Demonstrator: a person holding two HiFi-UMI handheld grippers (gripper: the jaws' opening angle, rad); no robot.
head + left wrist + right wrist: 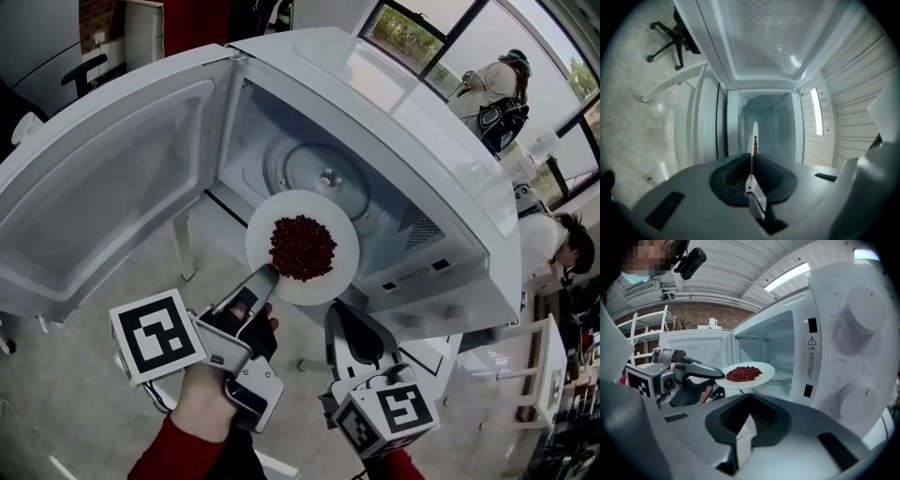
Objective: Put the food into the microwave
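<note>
left gripper [267,276] jaws pinch plate [281,212] rim | your right gripper [339,319] jaws pressed together, empty | plate stiff, probably light; loose food [302,247] may roll, hold it level

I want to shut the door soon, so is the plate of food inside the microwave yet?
Not yet. The left gripper holds the plate in the air at the microwave's open mouth, short of the bare turntable.

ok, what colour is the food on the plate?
Dark red food on a white plate; clearest in the head view.
</note>
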